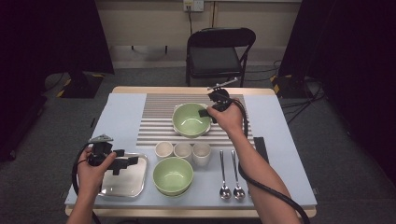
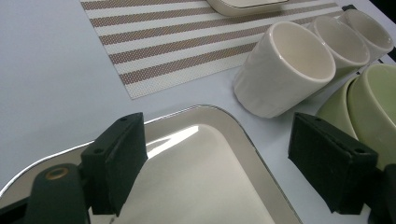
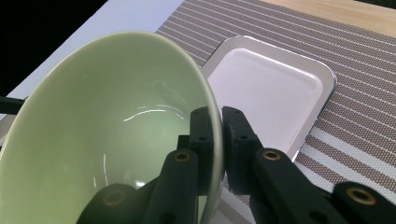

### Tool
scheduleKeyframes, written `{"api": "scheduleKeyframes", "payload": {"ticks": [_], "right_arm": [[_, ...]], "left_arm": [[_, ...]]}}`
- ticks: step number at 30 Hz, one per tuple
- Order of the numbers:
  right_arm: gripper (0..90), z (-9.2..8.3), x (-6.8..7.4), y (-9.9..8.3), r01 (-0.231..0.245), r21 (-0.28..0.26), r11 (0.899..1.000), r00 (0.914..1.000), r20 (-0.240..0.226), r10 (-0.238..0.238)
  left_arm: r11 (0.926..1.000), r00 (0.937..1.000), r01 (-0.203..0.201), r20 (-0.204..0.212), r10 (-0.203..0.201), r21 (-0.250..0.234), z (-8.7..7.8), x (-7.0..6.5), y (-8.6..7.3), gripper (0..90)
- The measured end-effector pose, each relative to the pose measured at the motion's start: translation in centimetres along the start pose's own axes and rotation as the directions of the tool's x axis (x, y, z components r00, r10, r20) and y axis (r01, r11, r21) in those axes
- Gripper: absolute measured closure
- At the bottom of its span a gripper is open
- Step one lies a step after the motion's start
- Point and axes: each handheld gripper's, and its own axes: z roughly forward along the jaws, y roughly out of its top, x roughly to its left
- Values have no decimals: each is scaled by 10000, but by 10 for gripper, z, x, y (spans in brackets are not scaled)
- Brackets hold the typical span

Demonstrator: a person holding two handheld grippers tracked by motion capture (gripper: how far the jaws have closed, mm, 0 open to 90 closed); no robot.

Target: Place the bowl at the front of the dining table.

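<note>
**Held item.** Green bowl (image 1: 191, 120), pale glazed, over the striped placemat (image 1: 154, 122) toward the far edge of the table (image 1: 122, 112). In the right gripper view the bowl (image 3: 107, 135) is tilted, its wall passing between the two black jaws, which are clamped together on the rim. Beneath and beyond it lies a small white tray (image 3: 271, 93) on the placemat; whether the bowl's foot touches this tray cannot be told.

**Right gripper** (image 1: 208, 111). Shut on the bowl's rim at the side nearest the right edge of the table. The bowl body lies to the left of the jaws, so its weight hangs off one side of the grip; judged, any coming move turns on keeping that rim pinch from slipping as the bowl swings.

**Left gripper** (image 1: 127, 163). Jaws apart, holding nothing, hovering over the steel tray (image 1: 122, 184) at the near left corner. It is well apart from the held bowl; the right hand is the nearer one.

**Other stock, near edge.**
- Second green bowl (image 1: 173, 175), just right of the steel tray.
- Three cream cups (image 1: 182, 150) in a row behind it.
- Two spoons (image 1: 231, 177), handles pointing toward the far edge.
</note>
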Motion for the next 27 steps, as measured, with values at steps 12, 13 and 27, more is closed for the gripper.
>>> {"api": "scheduleKeyframes", "payload": {"ticks": [12, 13, 27], "right_arm": [[837, 2, -4, 2, -22, -93, 10000, 9999, 134, 23], [837, 2, -4, 3, -35, -81, 10000, 9999, 121, 36], [837, 7, -8, 4, -138, -169, 9998, 9995, 269, 143]], "left_arm": [[10000, 9999, -97, -80, 97, 26, -1, 1, 0, 189], [9999, 9999, -98, -81, 99, 37, -1, 1, 0, 189], [10000, 10000, -41, -87, 41, -13, -1, 2, -1, 189]]}}
